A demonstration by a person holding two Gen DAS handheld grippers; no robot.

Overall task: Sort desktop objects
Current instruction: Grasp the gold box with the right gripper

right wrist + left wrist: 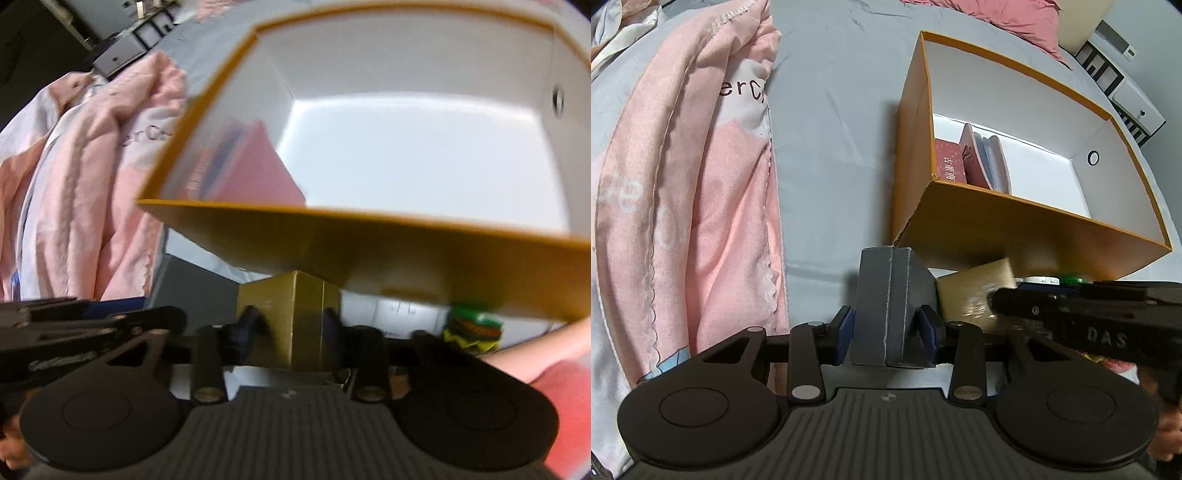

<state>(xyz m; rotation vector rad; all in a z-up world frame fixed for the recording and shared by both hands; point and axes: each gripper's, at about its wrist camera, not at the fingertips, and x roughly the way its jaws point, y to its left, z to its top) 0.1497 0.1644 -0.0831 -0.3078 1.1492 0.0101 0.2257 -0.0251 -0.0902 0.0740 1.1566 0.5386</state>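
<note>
My left gripper (pixel 888 328) is shut on a dark grey box (pixel 890 295), held just short of the near left corner of an open orange box (pixel 1015 229) with white inner walls. A red booklet (pixel 947 162) and a pink book (pixel 984 162) stand inside it at the left. My right gripper (pixel 291 321) is shut on a gold box (pixel 291 317), seen also in the left wrist view (pixel 971 291), close below the orange box's near wall (pixel 369 251). The right wrist view is blurred.
A pink quilt (pixel 701 177) lies bunched on the left of the grey bed sheet (pixel 831 110). A green and yellow packet (pixel 472 328) and a white object (pixel 406 314) lie by the orange box's near wall. White furniture (pixel 1126 96) stands beyond the bed.
</note>
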